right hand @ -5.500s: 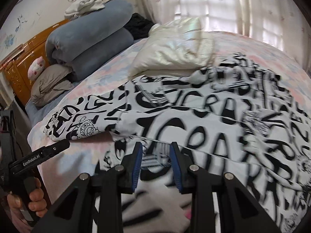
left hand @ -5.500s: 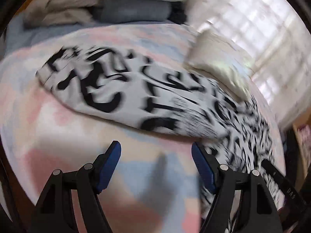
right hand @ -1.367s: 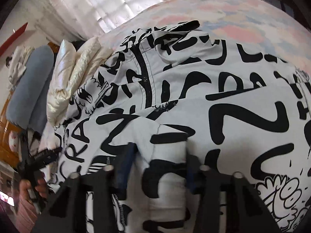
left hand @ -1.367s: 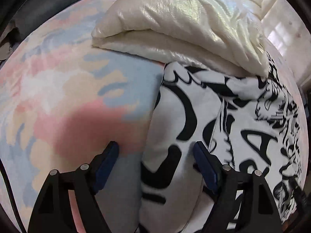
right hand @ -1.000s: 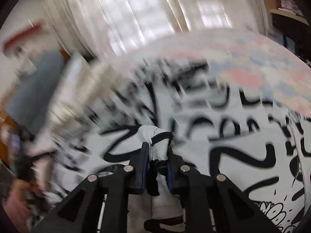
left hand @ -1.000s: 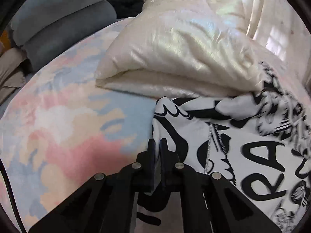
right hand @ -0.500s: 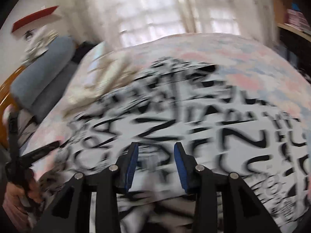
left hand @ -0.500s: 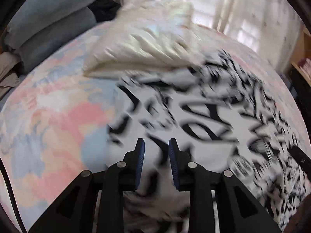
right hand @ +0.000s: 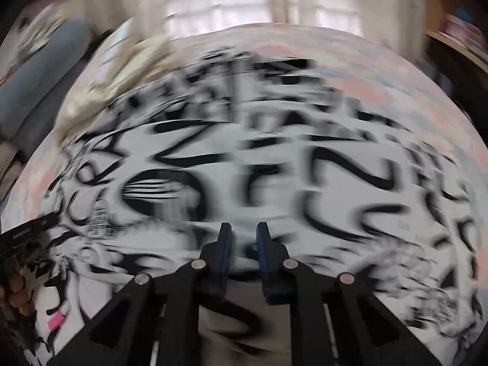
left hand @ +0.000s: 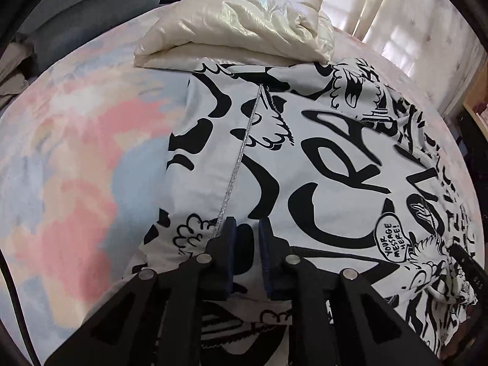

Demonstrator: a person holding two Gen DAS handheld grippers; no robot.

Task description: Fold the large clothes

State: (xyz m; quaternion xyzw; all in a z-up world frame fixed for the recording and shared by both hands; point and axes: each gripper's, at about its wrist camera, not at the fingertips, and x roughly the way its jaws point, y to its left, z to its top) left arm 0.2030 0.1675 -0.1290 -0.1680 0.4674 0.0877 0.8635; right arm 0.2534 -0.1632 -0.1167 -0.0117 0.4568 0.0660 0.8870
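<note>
Overlapping printed garment (left hand: pixel 320 158): cream jacket (left hand: pixel 244 18).

Garment (left hand: pixel 320 158) spread on the bed (left hand: pixel 76 152), its far edge touching the puffy jacket (left hand: pixel 244 18) behind it. Bare bed left of garment. Rolled bedding (left hand: pixel 85 18) far left, behind. Left gripper (left hand: pixel 245 231) over garment's near edge.

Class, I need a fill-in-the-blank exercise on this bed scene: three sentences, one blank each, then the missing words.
1. The garment spread on the bed is white with ______ lettering.
2. The speech bubble printed on it reads "YOUR ______ HERE!".
3. Past the garment's far edge lies a folded, shiny ______-coloured puffer jacket.

Missing words: black; MESSAGE; cream
</note>
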